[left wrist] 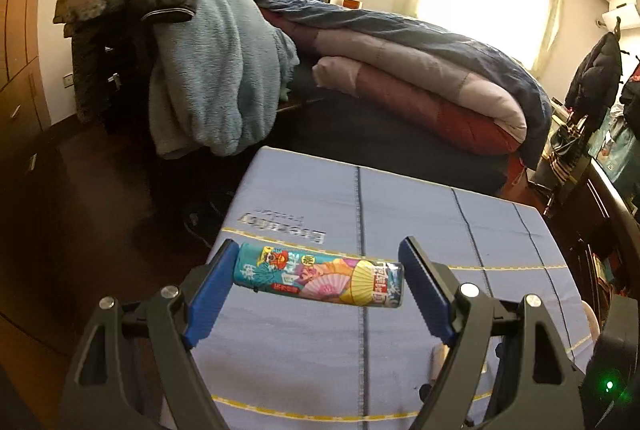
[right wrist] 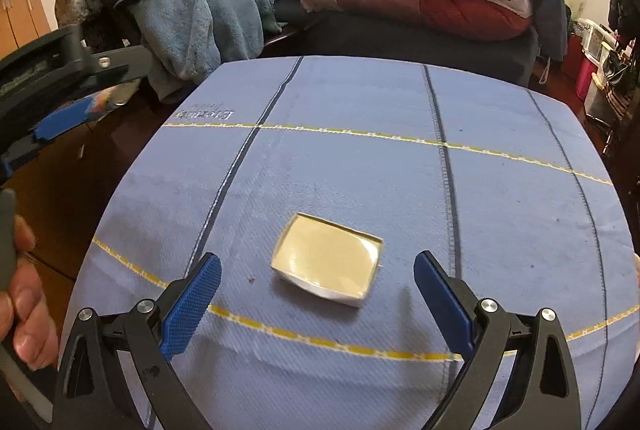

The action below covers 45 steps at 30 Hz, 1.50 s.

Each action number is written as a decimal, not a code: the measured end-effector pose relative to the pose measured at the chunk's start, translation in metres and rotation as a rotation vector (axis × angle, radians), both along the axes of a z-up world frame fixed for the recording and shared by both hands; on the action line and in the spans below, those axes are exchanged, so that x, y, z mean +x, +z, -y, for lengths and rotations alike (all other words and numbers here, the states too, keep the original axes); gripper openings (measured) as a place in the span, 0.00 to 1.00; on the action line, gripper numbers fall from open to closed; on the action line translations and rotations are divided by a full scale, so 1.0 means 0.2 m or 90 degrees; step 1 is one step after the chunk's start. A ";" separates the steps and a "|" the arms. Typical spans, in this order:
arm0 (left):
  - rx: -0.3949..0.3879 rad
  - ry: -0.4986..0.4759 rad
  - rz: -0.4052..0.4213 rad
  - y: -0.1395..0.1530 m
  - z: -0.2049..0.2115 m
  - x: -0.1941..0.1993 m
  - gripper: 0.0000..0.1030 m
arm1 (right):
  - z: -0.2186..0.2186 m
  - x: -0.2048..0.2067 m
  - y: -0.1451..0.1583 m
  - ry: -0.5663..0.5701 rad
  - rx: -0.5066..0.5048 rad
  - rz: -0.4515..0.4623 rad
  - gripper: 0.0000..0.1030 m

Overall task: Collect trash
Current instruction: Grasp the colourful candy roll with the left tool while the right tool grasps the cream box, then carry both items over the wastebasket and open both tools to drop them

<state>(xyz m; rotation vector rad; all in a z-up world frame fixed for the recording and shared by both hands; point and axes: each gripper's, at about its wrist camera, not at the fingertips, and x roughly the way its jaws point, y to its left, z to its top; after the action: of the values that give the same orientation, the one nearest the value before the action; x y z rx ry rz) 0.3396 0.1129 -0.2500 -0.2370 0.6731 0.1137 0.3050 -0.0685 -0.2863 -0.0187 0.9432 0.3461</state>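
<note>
1. The left tongs (left wrist: 320, 276) are spread as wide as the colourful wrapper tube (left wrist: 318, 276) is long. The tube spans the gap lengthwise, one end at each blue pad. Whether the pads press it or merely flank it cannot be told; it appears raised above the blue cloth-covered surface (left wrist: 500, 230), which suggests it is held by its ends.
2. The right tongs (right wrist: 318, 280) are wide open and hold nothing. The shallow clear plastic tray (right wrist: 327, 265) lies on the surface (right wrist: 520, 214) just ahead of the gap between the fingers.
3. Landmark: the tray. In the right wrist view, the left tongs (right wrist: 64, 118) are well to its left, beyond the surface edge, over dark floor.
4. Risk, left: an end-to-end hold on a light, soft tube is poor; it is likely to buckle or slip out, given a tilt or slackened squeeze, and fall to the floor.
5. Risk, right: the tray is low and thin-walled. Closing above its rim would miss; closing hard may crush or flick it, or pinch the cloth.
6. Containers: the tray appears empty. No trash bin or bag is visible in either view.
</note>
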 end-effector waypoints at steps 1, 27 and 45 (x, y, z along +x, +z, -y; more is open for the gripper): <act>0.000 0.001 0.000 0.00 -0.01 0.00 0.79 | -0.01 0.01 -0.01 -0.002 -0.005 0.001 0.94; 0.016 -0.090 0.026 0.15 0.43 -0.05 0.79 | 0.38 -0.14 0.04 -0.052 -0.011 0.002 0.52; 0.032 -0.273 0.034 0.18 1.32 -0.09 0.79 | 1.16 -0.31 0.10 -0.199 0.007 0.033 0.53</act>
<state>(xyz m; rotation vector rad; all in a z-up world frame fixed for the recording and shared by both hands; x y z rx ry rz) 0.3219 -0.1519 -0.2131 -0.0438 0.6540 -0.2850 0.2423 -0.2999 -0.2664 0.1282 0.8775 0.0612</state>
